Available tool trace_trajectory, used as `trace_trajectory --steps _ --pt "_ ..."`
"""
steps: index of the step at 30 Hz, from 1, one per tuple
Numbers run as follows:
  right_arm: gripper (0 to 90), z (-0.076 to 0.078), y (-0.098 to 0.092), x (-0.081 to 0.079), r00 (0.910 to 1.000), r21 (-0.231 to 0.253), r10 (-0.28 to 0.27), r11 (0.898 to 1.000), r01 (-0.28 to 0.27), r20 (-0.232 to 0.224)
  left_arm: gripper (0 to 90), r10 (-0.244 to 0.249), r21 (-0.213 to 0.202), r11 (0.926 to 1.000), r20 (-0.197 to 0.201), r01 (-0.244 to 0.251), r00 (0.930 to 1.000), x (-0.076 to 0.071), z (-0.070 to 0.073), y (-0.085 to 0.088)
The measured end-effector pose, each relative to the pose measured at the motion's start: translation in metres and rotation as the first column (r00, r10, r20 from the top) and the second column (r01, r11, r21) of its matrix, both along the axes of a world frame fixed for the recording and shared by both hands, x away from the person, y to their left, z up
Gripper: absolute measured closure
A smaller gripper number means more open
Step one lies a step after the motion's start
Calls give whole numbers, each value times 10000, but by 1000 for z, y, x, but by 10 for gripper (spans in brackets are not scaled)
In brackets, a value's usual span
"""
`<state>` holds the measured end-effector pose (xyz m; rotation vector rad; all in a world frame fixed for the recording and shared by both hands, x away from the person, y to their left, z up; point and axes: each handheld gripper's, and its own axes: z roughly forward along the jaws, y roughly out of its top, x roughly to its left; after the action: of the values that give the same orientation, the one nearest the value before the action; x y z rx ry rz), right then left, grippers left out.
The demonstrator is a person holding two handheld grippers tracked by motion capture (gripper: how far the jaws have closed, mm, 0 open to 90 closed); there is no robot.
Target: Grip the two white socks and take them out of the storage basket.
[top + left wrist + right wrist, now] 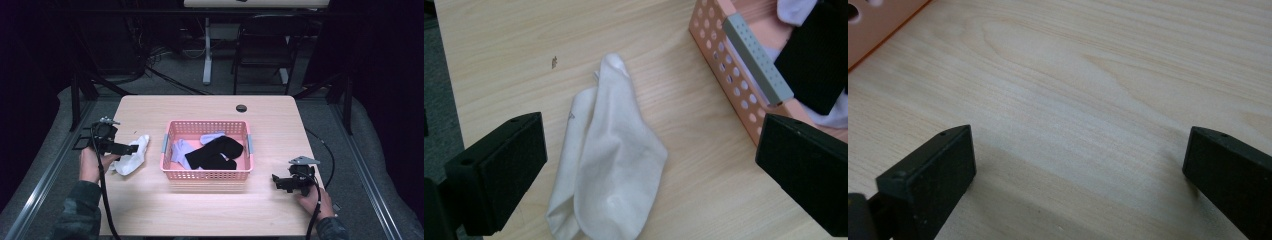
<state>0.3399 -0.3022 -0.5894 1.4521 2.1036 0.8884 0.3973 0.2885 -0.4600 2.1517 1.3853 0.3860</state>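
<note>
A white sock (132,156) (608,159) lies crumpled on the wooden table (210,210), left of a pink basket (207,175). My left gripper (131,148) (651,172) hovers over the sock with its jaws wide apart and nothing between the pads. The basket (724,55) holds a black sock (216,152) (816,60) and pale lavender socks (181,152). My right gripper (281,183) (1078,175) rests low over bare wood at the front right, jaws spread, empty.
The basket's grey handle (755,56) faces the left gripper. A dark round hole (241,108) sits in the table near its far edge. Beyond the table stand a chair (262,45) and a desk leg (207,50).
</note>
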Motion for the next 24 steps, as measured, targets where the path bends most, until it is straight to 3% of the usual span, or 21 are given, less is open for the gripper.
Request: trace_trajectory --steps 3,4,10,18,24 --pt "0 0 0 0 10000 10 27 10000 -27 -17 0 -40 -291 9996 -62 39 10000 -10 -5 1" --pt "0 0 0 0 10000 0 3 10000 -3 -8 0 -326 -494 9983 -309 311 9990 -16 -9 1" --pt "0 0 0 0 10000 -2 4 10000 -4 -10 0 -427 -163 9990 -468 420 9980 -32 -22 -2" --pt "0 0 0 0 10000 -5 0 10000 0 1 0 -132 -209 9997 -450 122 9989 -50 -40 4" --pt "0 0 0 0 10000 -1 -4 10000 4 -9 0 -25 -264 9997 -553 11 9985 -55 -54 5"
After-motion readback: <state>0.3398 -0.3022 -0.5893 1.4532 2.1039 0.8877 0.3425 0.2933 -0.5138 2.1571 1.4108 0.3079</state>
